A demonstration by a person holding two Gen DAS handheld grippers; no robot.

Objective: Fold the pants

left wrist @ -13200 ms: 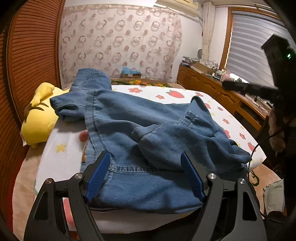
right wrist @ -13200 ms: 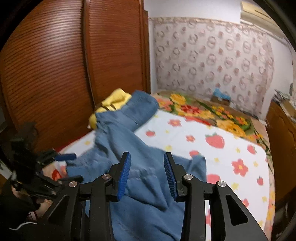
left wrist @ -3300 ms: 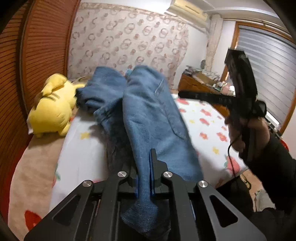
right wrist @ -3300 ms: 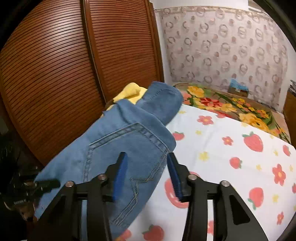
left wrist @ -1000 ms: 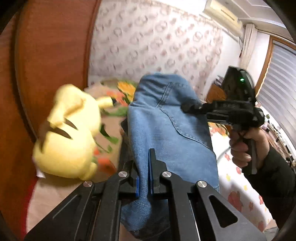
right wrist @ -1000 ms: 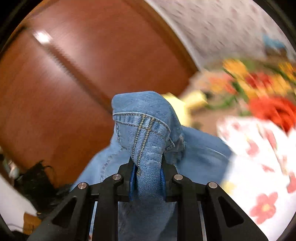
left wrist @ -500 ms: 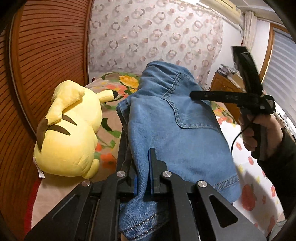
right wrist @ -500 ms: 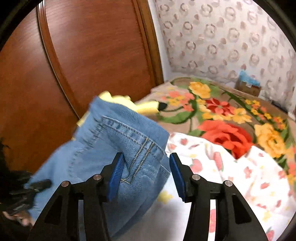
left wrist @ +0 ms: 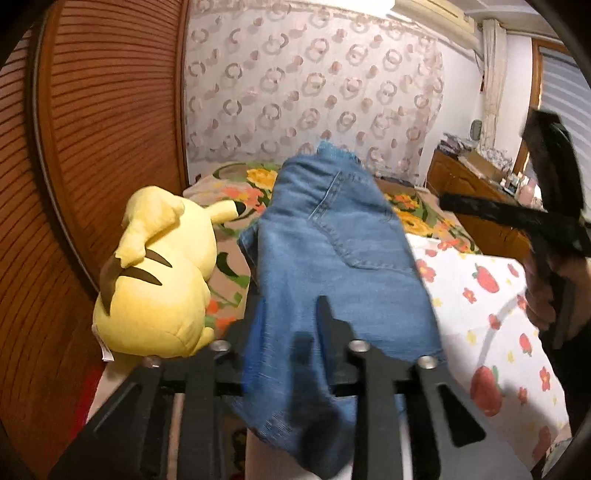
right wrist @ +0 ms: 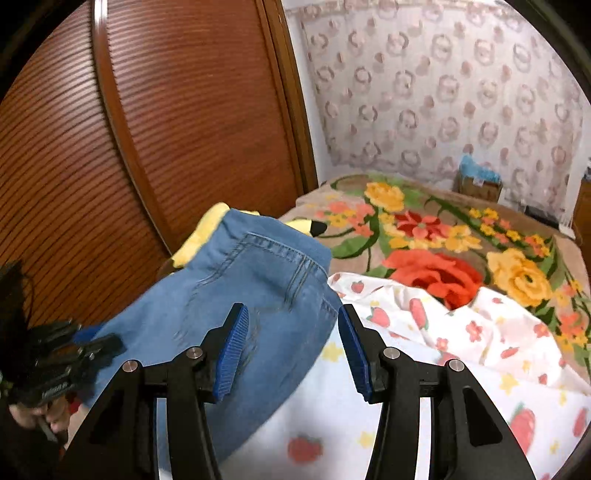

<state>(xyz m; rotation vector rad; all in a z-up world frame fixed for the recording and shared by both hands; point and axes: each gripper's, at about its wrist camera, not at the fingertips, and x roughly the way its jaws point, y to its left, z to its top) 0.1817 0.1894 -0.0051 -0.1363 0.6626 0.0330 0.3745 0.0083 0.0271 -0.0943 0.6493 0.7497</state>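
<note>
A bed (right wrist: 461, 369) fills the middle of the room, spread with a white sheet (left wrist: 491, 295) printed with strawberries and flowers; beyond the sheet lies a brown blanket (right wrist: 436, 236) with big red and yellow blooms; left of the bed stands a ribbed brown wooden wardrobe (right wrist: 177, 118); behind the bed hangs a pale curtain (left wrist: 314, 92) patterned with rings; right of the bed sits a cluttered wooden dresser (left wrist: 476, 192), with a slatted window blind (left wrist: 565, 85) above it; an air conditioner (left wrist: 432, 9) is mounted high above the curtain.

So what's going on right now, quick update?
Right gripper open, clear of jeans. Left gripper just opening, denim between jaws. Yellow plush beside jeans.
</note>
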